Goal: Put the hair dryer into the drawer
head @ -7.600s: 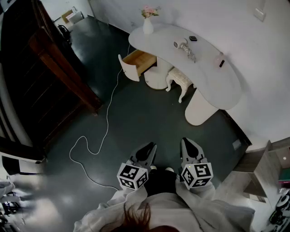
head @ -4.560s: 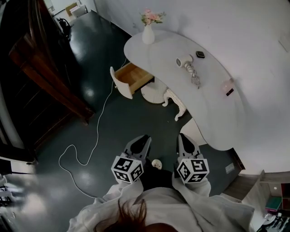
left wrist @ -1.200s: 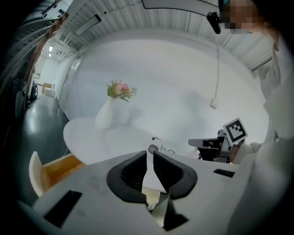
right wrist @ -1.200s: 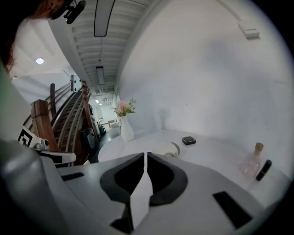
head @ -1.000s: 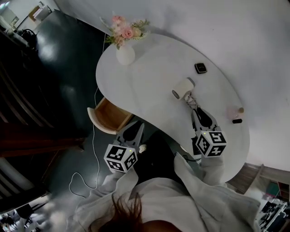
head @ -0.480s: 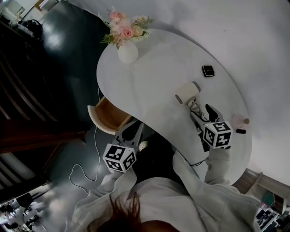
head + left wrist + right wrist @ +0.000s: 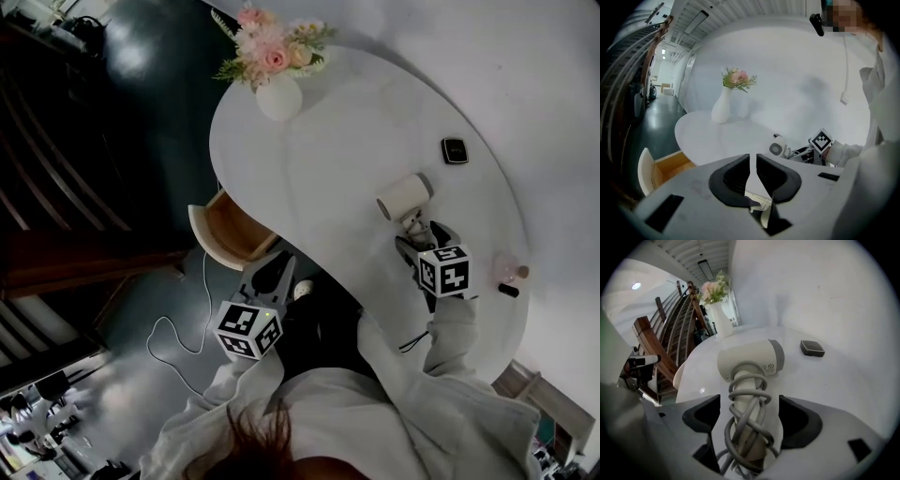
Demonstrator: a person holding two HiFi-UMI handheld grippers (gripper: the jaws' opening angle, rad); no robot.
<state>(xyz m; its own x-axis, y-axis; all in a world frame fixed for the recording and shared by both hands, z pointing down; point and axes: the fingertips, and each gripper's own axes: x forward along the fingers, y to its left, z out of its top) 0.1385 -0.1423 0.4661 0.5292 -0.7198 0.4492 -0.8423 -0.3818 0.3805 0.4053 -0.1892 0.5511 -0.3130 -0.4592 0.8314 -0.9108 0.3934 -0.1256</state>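
**Right gripper** [image 7: 750, 420]: the jaws stand wide apart and have just been opening. Between them lies the handle of the hair dryer [image 7: 750, 361], wound round with its grey cord [image 7: 745, 427]. Neither pad presses on it. The dryer lies on the white table [image 7: 834, 376], with its barrel head just beyond the jaw tips and set crosswise to them. Farther ahead, to the right of the jaws, a small dark square object [image 7: 812, 348] sits on the tabletop. Farther still, to the left, a white vase [image 7: 723, 319] of pink flowers stands at the table's far end.

**Left gripper** [image 7: 753, 161]: the jaws are drawn together to a narrow slit, with nothing between them. The gripper is held off the table's near edge, well apart from the dryer. Below and to the left of its jaws, the drawer [image 7: 670, 166] stands pulled out from under the tabletop, with its wooden inside showing. Ahead and to the right, across the tabletop, are the dryer and the right gripper's marker cube.
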